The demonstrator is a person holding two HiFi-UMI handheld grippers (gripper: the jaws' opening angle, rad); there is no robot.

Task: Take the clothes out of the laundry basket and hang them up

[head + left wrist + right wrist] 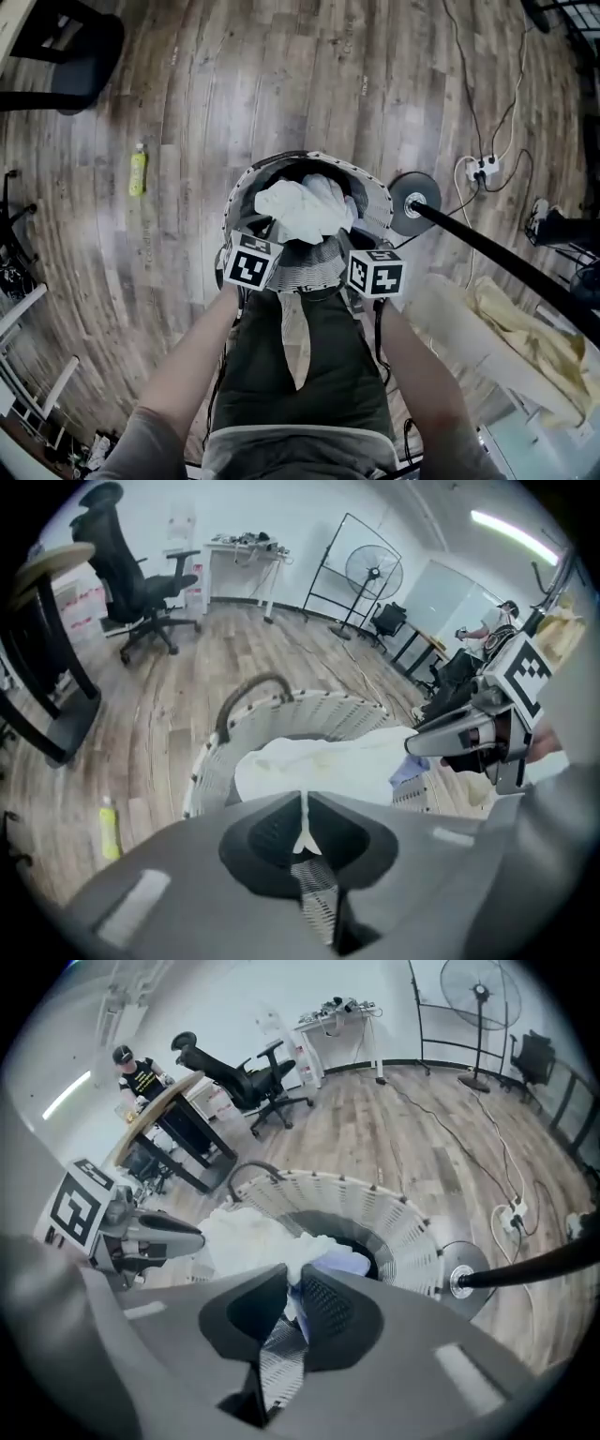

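1. Plainly, there are two tools. The left tool (302,822) has its jaws drawn almost together on a thin fold of the white garment (319,761).
2. The right tool (286,1302) has its jaws nearly closed too. They pinch an edge of the same white garment (248,1241), with a pale blue cloth (337,1265) pressed against the inner face of one jaw.
3. One laundry basket (380,202) stands on the wooden floor (234,94), just ahead of both tools. It is round, with white slatted walls and one dark arched handle.
4. The white garment (295,211) is soft and crumpled. It is heaped in the basket's mouth and rises above the rim.
5. One yellow-green bottle (138,171), slim and cylindrical, lies on the planks well to the left of the basket.
6. One black pole (497,253) slants up from a round, disc-shaped base (414,202) just beside the basket's right rim.
7. One white power strip (485,169) lies beyond the base, with thin cables trailing from it.
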